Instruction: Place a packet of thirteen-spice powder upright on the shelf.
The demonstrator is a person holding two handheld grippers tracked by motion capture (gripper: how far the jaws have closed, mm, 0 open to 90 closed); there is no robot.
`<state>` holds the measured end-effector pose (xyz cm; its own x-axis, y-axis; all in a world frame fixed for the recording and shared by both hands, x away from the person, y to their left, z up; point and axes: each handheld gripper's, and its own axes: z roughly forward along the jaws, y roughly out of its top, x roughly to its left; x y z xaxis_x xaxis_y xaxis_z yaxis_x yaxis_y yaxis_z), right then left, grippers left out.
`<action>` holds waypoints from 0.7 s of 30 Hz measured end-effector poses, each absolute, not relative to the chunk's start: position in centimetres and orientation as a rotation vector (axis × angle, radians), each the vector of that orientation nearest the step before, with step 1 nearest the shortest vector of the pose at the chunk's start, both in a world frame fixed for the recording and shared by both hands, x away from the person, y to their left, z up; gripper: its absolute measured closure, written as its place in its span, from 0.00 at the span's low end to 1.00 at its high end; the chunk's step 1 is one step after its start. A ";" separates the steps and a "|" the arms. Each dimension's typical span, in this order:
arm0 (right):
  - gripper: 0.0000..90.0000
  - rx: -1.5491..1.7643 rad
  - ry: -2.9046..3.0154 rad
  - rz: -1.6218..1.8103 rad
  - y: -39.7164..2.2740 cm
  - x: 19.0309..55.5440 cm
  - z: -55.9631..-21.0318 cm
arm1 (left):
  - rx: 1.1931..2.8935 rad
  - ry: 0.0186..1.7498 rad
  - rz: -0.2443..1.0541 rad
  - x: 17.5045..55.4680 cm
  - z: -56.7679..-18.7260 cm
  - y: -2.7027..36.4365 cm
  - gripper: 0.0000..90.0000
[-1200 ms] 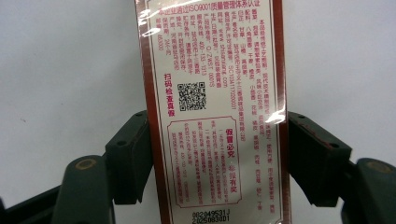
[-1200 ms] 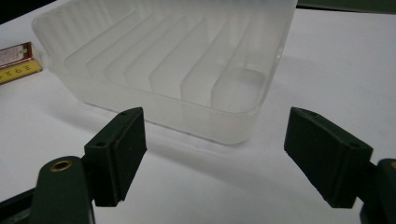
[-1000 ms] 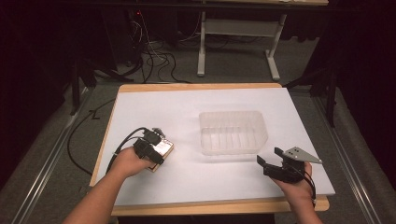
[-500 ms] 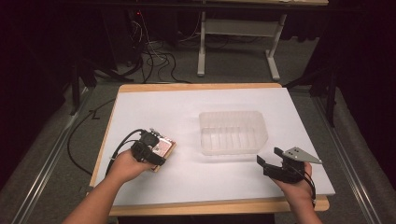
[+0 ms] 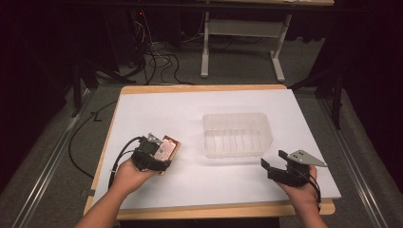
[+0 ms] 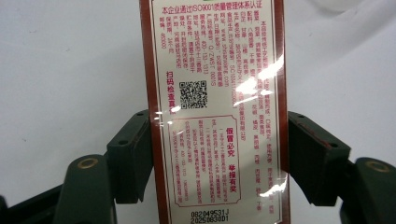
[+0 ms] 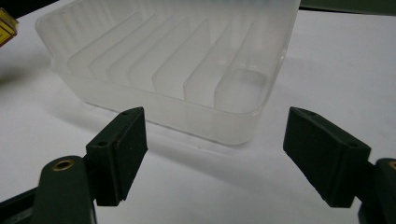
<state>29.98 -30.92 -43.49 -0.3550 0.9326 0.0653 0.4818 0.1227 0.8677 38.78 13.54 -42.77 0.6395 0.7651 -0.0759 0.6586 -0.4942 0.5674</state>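
Print on the packet (image 6: 217,112) is legible only in the left gripper view: red characters, a QR code and a date stamp on a cream label with a dark red border, under glossy film. There the packet is seen clamped between the jaws of the left gripper (image 6: 219,154), both pads pressed to its long edges. From the high view, the packet (image 5: 166,148) is seen at the lower left of the frame, held by the left gripper (image 5: 151,156) low over the white table (image 5: 190,109), left of the clear tray (image 5: 236,134). The tray's inner ribs (image 7: 177,60) are made out best in the right gripper view, where the right gripper (image 7: 215,149) is shown with jaws wide apart and nothing between them. In the high view the right gripper (image 5: 290,170) is placed at the lower right, near the tray's corner. Compared with the frame a second earlier, the packet has been tilted and brought slightly nearer the tray; the right gripper has stayed in place.
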 end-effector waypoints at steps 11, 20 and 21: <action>0.25 1.353 1.903 1.165 -30.8 29.9 -43.4 | 2.160 1.089 0.309 36.5 -43.4 12.8 0.35; 0.25 1.352 1.907 1.171 -30.9 30.0 -43.5 | 2.042 1.049 0.386 34.6 -43.2 12.9 0.35; 0.25 1.350 1.908 1.174 -31.0 30.0 -43.5 | 2.025 1.047 0.386 34.4 -43.2 12.9 0.35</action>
<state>29.98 -30.95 -43.54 -0.3679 0.9276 0.0657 0.4769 0.1276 0.8697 34.40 12.91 -43.16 0.6101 0.7873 -0.0892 0.5411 -0.3318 0.7727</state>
